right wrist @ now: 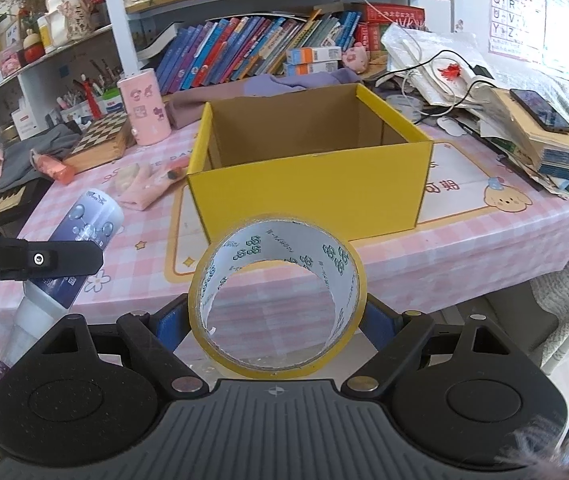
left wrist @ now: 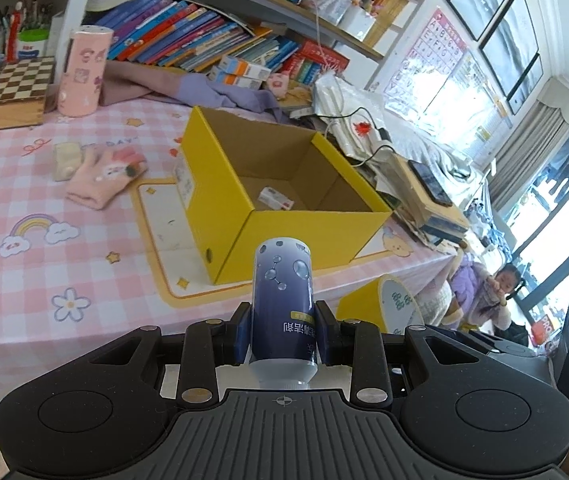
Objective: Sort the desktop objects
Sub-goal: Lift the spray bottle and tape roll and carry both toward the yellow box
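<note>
The left gripper point(left wrist: 282, 330) is clamped on a blue bottle point(left wrist: 282, 300), its pads pressing the lower body while the cap end points back toward the camera; the bottle hangs in the air before the near edge of the table point(left wrist: 44, 248), short of the yellow box point(left wrist: 284, 236). The right gripper point(right wrist: 278, 322) is clamped on a tape roll point(right wrist: 276, 292) across its outer rim, also held short of the box point(right wrist: 312, 196).

The bottle looks like smooth, stiff plastic, so I judge it may slip if the grip is light; how full or heavy it is cannot be told. The roll seems light and rigid, but hard pressure could bend the ring; holding it by the rim looks sensible.

In the box a small carton point(left wrist: 275, 199) lies on the floor; from the right wrist view the floor is hidden by the front wall. The bottle's print is upside down and hard to read.
</note>
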Demonstrator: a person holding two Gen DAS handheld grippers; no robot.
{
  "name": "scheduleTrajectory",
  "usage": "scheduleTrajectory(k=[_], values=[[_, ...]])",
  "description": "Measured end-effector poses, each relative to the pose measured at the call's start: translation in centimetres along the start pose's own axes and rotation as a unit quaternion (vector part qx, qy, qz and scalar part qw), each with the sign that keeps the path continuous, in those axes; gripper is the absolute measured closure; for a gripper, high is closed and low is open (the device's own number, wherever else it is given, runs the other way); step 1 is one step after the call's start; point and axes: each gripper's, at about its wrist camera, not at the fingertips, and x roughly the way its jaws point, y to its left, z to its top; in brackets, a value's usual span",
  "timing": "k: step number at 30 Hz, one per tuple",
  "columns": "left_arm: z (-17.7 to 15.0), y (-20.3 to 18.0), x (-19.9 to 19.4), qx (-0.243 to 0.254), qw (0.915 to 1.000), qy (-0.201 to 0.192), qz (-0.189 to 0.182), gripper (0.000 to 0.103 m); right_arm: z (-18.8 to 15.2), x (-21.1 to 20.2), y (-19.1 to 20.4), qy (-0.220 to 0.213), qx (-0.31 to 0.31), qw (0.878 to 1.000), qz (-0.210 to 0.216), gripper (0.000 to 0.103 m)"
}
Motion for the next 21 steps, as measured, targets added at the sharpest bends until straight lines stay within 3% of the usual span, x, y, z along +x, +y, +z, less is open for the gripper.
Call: scheduleTrajectory(k=[21], values=[[3.8, -3.1, 2.6, 0.024, 0.999, -0.027, -0.026, 0.072, 3.1, 0.4, -3.3, -0.032, 0.002, 0.999, -0.006, 0.017]])
